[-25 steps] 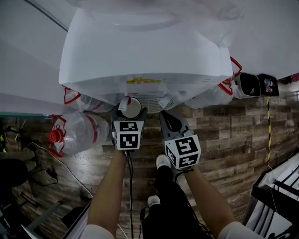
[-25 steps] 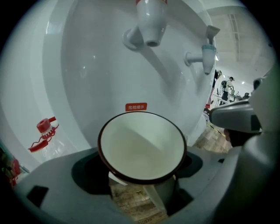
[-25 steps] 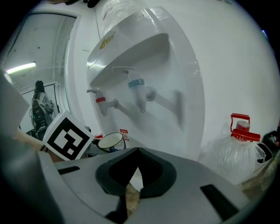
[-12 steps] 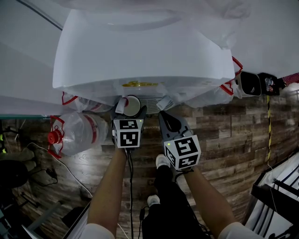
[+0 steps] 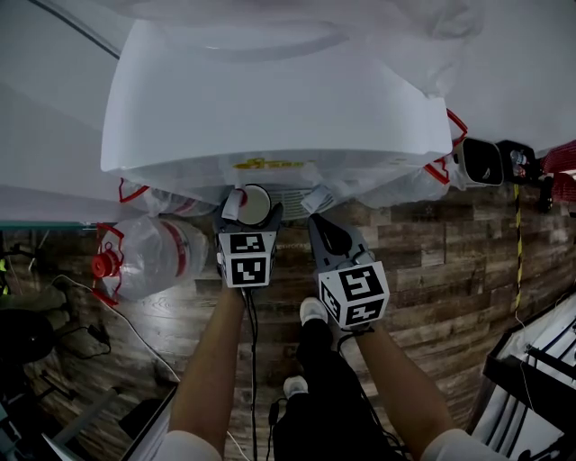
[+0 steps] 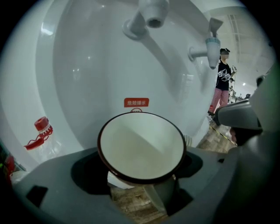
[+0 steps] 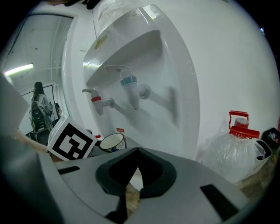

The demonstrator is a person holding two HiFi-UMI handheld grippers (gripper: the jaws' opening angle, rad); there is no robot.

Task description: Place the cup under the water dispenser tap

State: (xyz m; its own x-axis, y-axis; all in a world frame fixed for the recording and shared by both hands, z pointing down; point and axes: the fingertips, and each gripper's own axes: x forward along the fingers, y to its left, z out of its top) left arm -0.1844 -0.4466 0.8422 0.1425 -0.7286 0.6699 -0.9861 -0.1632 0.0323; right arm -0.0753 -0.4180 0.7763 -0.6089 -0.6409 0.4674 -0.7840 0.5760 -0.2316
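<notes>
Left gripper (image 5: 247,216) clamps the white, dark-rimmed enamel cup (image 6: 141,146) by its wall (likely light, rigid, slippery), below the white plastic tap (image 6: 153,8); right gripper (image 5: 326,227) is closed and empty.

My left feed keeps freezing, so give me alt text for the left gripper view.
The left claw grips an empty white cup, dark-rimmed, in front of the white dispenser, with a tap showing above it at the frame's top. A blue-tipped tap is further right; a red label sits behind the cup.
</notes>
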